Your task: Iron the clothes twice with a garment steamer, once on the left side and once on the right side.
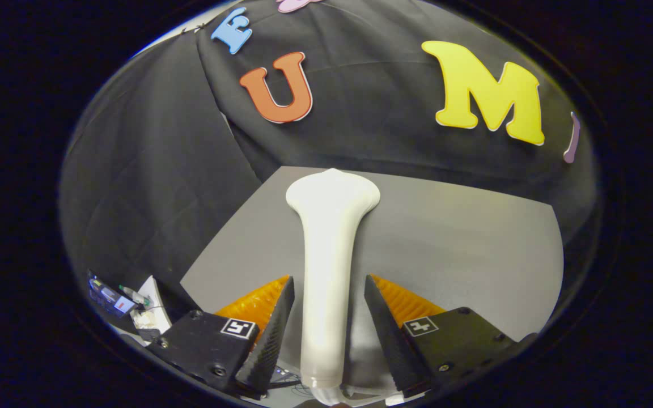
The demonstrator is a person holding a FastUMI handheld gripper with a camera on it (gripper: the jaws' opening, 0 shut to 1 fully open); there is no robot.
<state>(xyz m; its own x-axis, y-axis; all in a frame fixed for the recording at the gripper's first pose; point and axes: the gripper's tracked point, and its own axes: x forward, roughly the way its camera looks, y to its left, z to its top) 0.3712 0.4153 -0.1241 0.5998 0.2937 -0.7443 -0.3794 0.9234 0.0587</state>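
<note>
A white garment steamer [329, 249] lies lengthwise on the grey table [462, 249], its flared head pointing away toward the table's far edge. The slim handle runs back between the two fingers of my gripper [329, 279]. The black ribbed fingers [278, 323] flank the handle on the left and right, with a narrow gap showing on each side, so the gripper is open around it. The near end of the handle drops out of sight below the fingers.
Black cloth hangs behind and to the left of the table. Past the table's left corner, low down, sit a white paper or box [153, 309] and some small electronic items [111, 297] with wires.
</note>
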